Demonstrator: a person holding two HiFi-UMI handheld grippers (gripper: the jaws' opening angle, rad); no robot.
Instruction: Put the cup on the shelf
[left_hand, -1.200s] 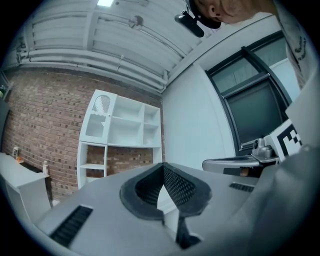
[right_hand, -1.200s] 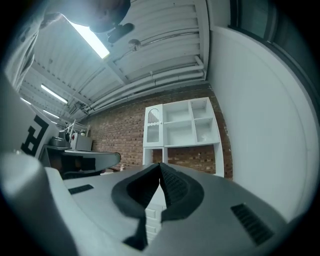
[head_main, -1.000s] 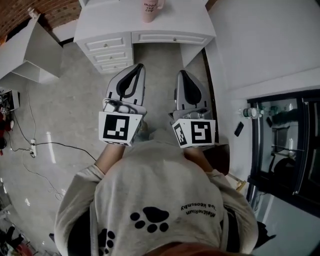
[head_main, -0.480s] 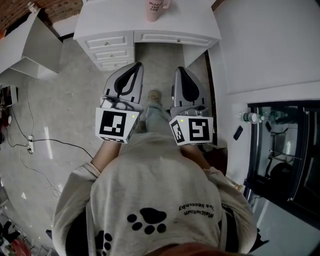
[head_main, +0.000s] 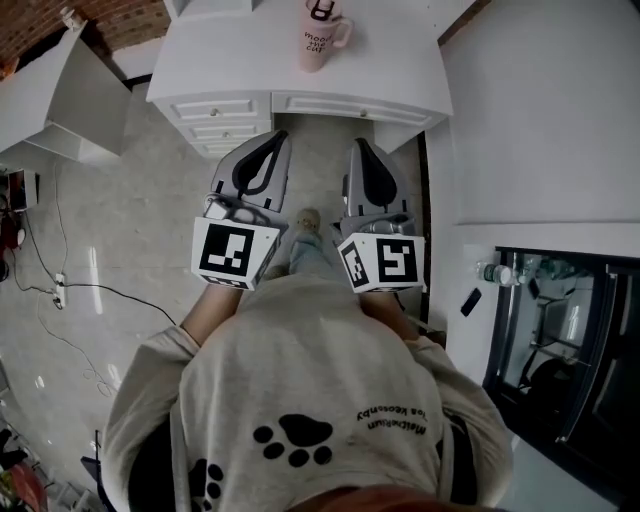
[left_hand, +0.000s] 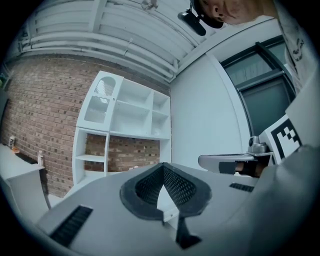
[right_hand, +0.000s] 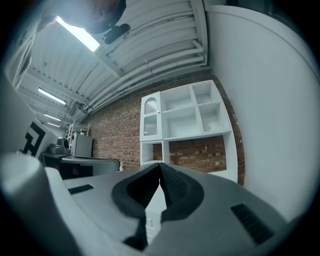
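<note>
Step, by my read: approach, nothing picked up yet. White shelf unit w/ open cubbies stands vs. the brick wall, ctr-left of left gripper view. White tabletop fills top ctr of head view, drawers under its left part. Left tongs & right tongs sit mid-frame side by side, pointing up-frame at the tabletop. Both are closed & empty: each gripper view shows the tips meeting w/ nothing btw them. Pink cup stands upright on the tabletop, top ctr, handle toward frame right, well apart from both tongs.

Next probably: close in, open one pair before contact (else the cup gets knocked), grip the cup body, carry it to a cubby.

Around: grey floor, glass-door cabinet lower right, white side table upper left, cables at left edge. Nothing stands btw tongs & cup.
</note>
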